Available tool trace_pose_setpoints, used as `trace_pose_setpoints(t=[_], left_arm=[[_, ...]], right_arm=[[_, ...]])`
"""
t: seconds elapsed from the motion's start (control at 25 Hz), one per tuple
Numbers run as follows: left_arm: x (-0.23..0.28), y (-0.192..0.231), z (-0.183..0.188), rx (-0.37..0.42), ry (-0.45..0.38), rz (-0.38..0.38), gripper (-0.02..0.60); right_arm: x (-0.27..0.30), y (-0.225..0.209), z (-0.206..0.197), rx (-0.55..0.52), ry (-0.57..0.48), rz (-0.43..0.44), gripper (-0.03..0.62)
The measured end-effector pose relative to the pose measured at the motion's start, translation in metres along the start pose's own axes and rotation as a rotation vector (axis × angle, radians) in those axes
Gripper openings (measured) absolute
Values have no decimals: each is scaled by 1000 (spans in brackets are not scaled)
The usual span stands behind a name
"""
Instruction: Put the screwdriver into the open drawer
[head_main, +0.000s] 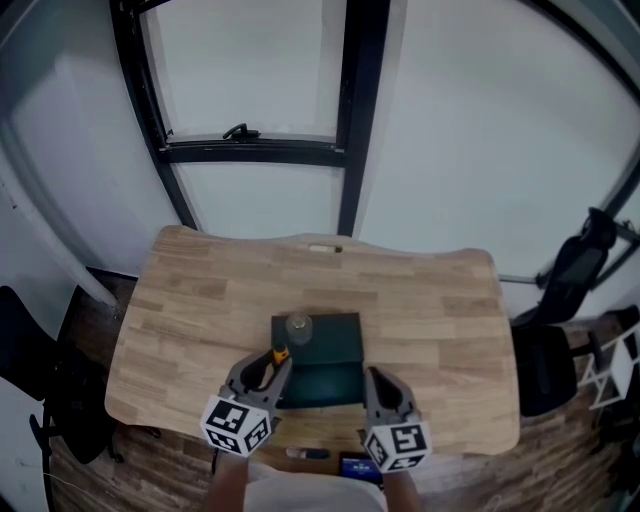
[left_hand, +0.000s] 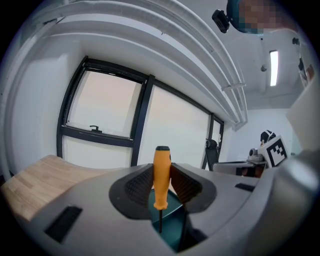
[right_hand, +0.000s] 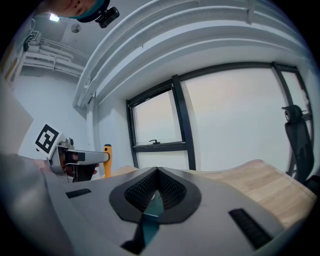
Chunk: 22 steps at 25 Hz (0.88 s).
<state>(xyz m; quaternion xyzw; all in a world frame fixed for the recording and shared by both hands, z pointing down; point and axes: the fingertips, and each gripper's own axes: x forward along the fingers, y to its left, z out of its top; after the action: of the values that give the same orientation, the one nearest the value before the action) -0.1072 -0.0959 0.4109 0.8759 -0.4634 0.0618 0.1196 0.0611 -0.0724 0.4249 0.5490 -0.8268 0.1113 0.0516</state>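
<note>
We hold the screwdriver (left_hand: 161, 176) tight in the left gripper (head_main: 272, 365). The two pads squeeze its orange handle. The handle stands up and the thin metal tip points down.

The right gripper (head_main: 378, 380) holds nothing. Its fingers are pressed together at the tips, with only a thin slit lower down.

A dark green box (head_main: 335, 335) sits in the middle of the wood table (head_main: 200, 300). Its drawer (head_main: 322, 386) is pulled out toward 6 o'clock. The left gripper is at the drawer's 9 o'clock side, so the screwdriver hangs right by that edge. The right gripper is at the drawer's 3 o'clock side.

A small clear round thing (head_main: 298, 325) sits on top of the box. It may be a knob, but the view is too dim to be sure.

A window (head_main: 250, 70) is at 12 o'clock, past the table.
</note>
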Motion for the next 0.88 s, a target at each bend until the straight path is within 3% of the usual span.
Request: trace_pose_setpoints(t=[0.36,0.56,0.88], left_arm=[[8,8,-14,-20,34,6,112],[12,3,-20,15,55,-28,112],[19,2,-45,10,123,-52,112]], right_arm=[[10,-2,-9,7,34,17,-3],[13,-5,-19,11,61,24,-3],[14,-9,-33,13,96,28,-3]])
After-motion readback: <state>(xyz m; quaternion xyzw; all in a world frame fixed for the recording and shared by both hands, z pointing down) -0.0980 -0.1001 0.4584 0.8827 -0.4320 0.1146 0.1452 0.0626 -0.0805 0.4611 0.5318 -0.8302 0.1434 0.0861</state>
